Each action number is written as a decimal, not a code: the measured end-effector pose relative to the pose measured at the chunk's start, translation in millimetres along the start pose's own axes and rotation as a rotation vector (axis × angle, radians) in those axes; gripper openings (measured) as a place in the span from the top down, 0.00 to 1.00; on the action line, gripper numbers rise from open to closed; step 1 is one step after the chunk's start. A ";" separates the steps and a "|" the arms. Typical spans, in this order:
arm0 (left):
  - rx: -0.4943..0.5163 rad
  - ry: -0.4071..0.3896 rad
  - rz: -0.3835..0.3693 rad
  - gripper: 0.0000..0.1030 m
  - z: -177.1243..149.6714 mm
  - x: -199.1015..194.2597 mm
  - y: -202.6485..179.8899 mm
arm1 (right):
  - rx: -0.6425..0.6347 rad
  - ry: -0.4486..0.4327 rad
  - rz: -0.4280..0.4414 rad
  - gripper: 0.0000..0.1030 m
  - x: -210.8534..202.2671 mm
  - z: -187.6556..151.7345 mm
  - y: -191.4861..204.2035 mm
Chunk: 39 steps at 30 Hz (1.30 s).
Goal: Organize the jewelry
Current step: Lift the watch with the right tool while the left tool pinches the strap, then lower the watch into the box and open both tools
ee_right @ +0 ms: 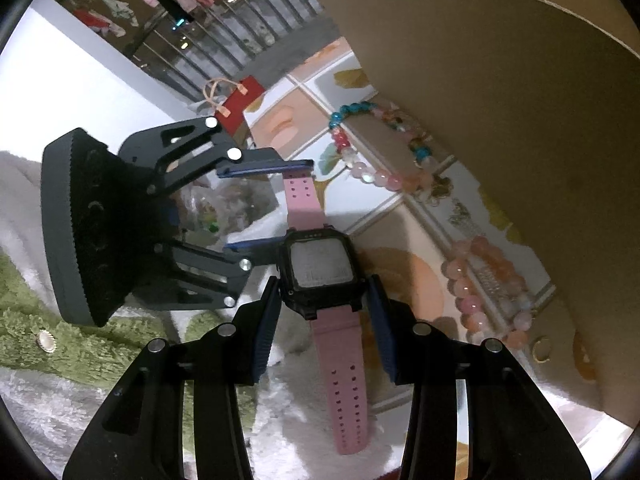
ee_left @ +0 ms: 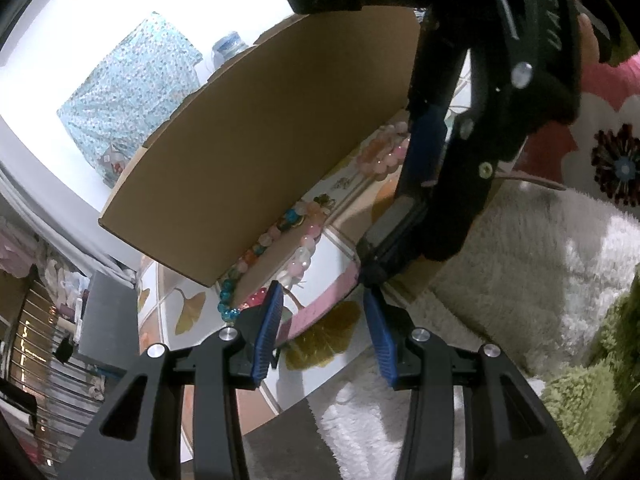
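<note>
Watch (ee_right: pixel 322 268) clamped in right gripper (ee_right: pixel 324 300); strap between left gripper (ee_right: pixel 266 204) pads.

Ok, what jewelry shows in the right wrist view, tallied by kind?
Pink-strap watch: 1
Bead bracelets: 2, as far as loops separate
Small gold ring: 1
Pale oval piece on green rug, kind unclear: 1
Total: 5
</note>
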<state>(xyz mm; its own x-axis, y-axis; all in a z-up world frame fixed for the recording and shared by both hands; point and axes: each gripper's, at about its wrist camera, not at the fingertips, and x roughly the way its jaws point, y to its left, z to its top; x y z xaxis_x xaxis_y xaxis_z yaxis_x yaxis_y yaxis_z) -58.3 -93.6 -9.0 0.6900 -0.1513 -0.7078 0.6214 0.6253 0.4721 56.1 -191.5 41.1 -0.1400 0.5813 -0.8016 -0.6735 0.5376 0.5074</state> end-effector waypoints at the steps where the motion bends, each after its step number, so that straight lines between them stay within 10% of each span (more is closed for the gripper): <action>1: -0.007 0.003 -0.015 0.75 0.3 0.6 0.8 | 0.000 -0.006 0.006 0.61 -0.3 0.0 0.9; 11: -0.245 0.070 -0.201 0.89 3.0 15.8 36.1 | 0.034 -0.068 -0.049 0.57 -6.2 -8.3 -0.7; 22: -0.321 0.113 -0.261 0.90 4.6 25.5 49.3 | 0.008 -0.157 -0.377 0.55 -1.7 -45.4 36.0; 29: -0.309 0.103 -0.237 0.90 4.4 26.0 41.9 | 0.060 -0.206 -0.584 0.94 2.8 -61.6 43.8; 39: -0.295 -0.002 -0.216 0.93 21.0 -16.9 48.2 | 0.154 -0.353 -0.628 0.99 -45.3 -60.6 65.3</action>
<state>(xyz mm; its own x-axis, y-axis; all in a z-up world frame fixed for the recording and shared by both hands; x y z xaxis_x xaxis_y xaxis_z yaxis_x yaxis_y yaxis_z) -32.3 -77.0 36.8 0.5557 -0.3055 -0.7732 0.6190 0.7729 0.1395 -25.5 -219.7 91.4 0.4981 0.2838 -0.8193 -0.4367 0.8985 0.0457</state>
